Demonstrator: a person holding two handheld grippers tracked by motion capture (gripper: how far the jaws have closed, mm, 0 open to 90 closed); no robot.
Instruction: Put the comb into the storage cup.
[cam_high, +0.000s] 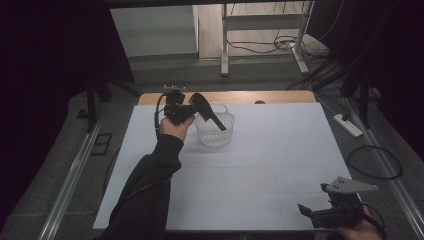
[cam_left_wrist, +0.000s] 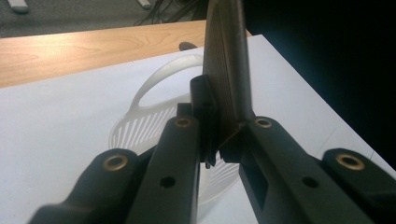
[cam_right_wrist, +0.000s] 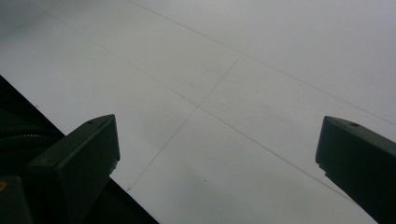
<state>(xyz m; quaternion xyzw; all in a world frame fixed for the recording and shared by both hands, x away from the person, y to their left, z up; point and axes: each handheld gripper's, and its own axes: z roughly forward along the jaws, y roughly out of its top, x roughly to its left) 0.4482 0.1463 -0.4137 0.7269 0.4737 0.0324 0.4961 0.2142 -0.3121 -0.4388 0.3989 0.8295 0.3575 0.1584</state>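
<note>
In the high view I have the left gripper raised over the far left part of the white surface, its jaws clenched on a flat black tool that slants down into the clear slotted basket. The basket stands upright on the surface, just beside my left hand. The right gripper sits low at the near right corner, well apart from the basket.

In the left gripper view the jaws pinch the ribbed dark tool between them; it rises upright from the jaws, with the pale basket lying behind and below.

In the right gripper view the jaws stand wide and released above the bare white surface.
</note>
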